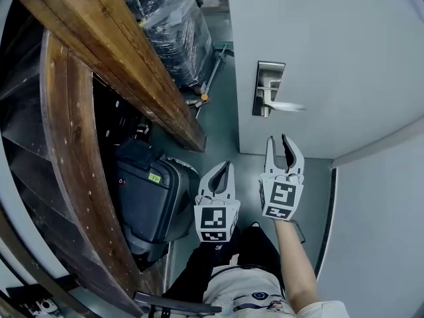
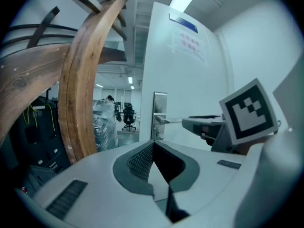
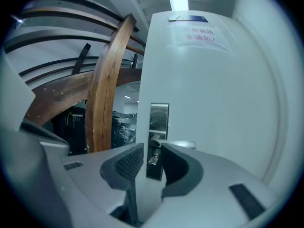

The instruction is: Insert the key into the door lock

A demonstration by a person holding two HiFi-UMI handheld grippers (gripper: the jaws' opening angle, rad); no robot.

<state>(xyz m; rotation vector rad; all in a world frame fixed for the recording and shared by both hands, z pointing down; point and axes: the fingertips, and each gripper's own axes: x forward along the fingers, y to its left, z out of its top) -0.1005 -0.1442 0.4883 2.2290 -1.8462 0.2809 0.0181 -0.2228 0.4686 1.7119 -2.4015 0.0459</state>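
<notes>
The grey door (image 1: 344, 45) carries a metal lock plate (image 1: 268, 78) with a lever handle (image 1: 288, 106). My right gripper (image 1: 278, 140) hangs just below the plate, open by a narrow gap with nothing in it. In the right gripper view the lock plate (image 3: 159, 115) and lever (image 3: 178, 144) show straight ahead between the jaws of the gripper (image 3: 152, 152); a small metal piece (image 3: 153, 159) sits under the lever, and I cannot tell whether it is a key. My left gripper (image 1: 226, 166) is lower and to the left, shut, with no key visible. In its own view the left gripper (image 2: 153, 144) faces the plate (image 2: 159, 108).
Big curved wooden beams (image 1: 66, 144) fill the left side. A black case (image 1: 142, 197) stands on the floor beneath them, and a plastic-wrapped stack (image 1: 172, 25) lies farther back. The person's forearm (image 1: 298, 270) runs behind the right gripper. A wall (image 1: 384, 211) stands at the right.
</notes>
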